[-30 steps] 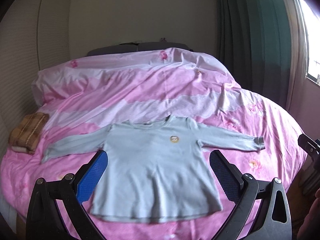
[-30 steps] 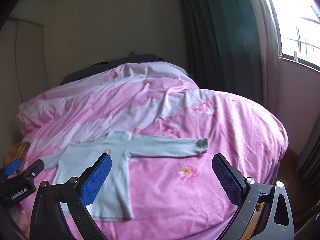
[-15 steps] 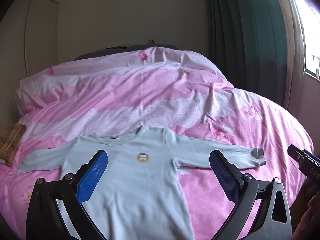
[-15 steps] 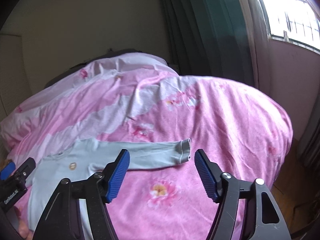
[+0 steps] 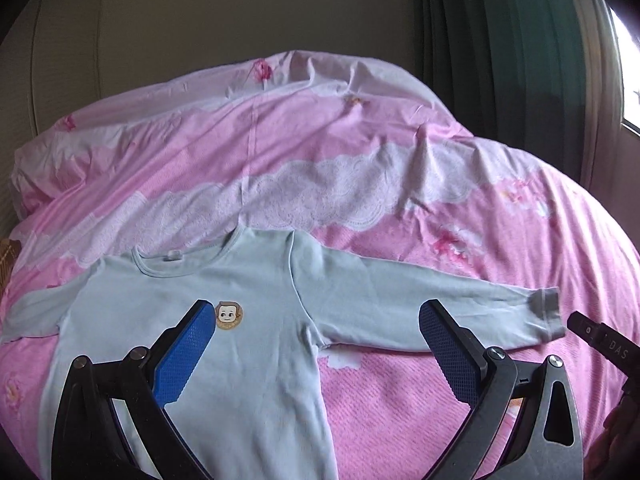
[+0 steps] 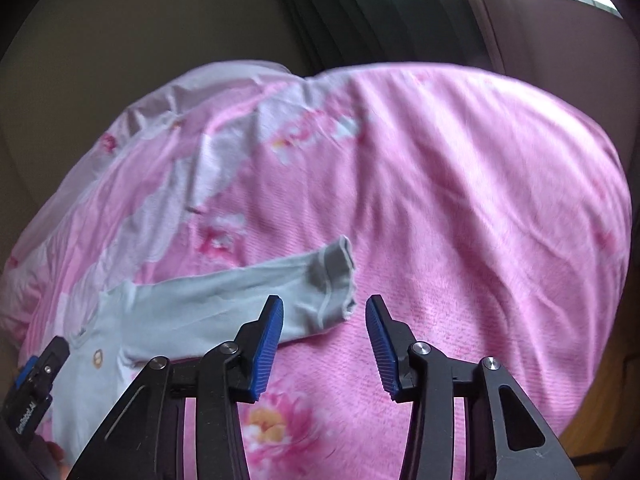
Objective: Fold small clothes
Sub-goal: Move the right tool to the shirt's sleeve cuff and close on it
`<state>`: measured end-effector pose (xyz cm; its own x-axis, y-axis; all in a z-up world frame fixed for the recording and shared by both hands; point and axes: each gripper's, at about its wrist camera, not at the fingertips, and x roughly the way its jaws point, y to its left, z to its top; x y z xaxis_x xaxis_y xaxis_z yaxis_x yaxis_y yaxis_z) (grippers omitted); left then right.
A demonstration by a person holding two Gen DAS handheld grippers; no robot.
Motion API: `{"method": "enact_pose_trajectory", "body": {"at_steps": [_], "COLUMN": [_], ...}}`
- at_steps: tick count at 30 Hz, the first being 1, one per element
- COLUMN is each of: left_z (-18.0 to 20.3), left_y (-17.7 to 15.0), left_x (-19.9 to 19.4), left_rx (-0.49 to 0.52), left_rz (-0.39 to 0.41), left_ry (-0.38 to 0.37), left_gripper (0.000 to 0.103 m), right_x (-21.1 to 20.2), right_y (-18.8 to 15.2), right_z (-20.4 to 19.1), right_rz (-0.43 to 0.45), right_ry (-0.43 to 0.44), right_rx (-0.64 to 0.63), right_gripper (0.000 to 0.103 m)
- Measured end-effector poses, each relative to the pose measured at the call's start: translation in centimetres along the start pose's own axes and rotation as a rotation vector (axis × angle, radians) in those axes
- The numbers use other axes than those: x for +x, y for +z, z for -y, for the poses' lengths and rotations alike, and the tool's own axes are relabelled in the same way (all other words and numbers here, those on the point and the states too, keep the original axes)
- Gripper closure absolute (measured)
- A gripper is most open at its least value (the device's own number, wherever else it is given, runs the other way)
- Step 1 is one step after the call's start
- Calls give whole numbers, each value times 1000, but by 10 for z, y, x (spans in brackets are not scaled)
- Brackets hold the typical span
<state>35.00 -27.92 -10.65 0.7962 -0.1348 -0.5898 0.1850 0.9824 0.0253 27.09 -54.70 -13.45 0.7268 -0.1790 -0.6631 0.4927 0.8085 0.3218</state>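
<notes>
right claw (image 6: 324, 320) stands at a narrowed gap, its jaws having just been closing, with nothing between the pads; the sleeve cuff (image 6: 334, 280) lies just beyond the tips. left claw (image 5: 316, 344) stands wide and empty above the shirt (image 5: 240, 320), which lies spread flat, front up, on the pink bed cover (image 5: 360, 152).

judged risks:
- pads may pinch the bed cover together with the cuff, because both are soft and lie touching.
- a grip on one cuff layer only may let the sleeve twist when lifted.
- a drag across the cover may wrinkle the shirt body.

containers: none visible; the shirt rests directly on the bed.
</notes>
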Motion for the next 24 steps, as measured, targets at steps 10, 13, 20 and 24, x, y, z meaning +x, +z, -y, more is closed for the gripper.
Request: {"method": "enact_pose_trajectory", "body": {"at_steps": [10,13,20,24], "left_z": [4,6,10,16], "left_y": [-2,-2,3,7], "left_x": [24,26,27,28], "left_rx": [-2,8,6,14], "left_rz": [-32,-35,-30,-22], "left_ry": [4,7,9,12], "left_gripper": [0,0,0,0], "right_x": [41,50,67,80], "right_y": [-2,-2,8,19], "right_z": [12,16,27,29], "right_rz": [-62,-76,-96,-129], "right_ry": [4,31,132,168], "right_rx": [70,94,169,178], "right_gripper": [59,59,59,79]}}
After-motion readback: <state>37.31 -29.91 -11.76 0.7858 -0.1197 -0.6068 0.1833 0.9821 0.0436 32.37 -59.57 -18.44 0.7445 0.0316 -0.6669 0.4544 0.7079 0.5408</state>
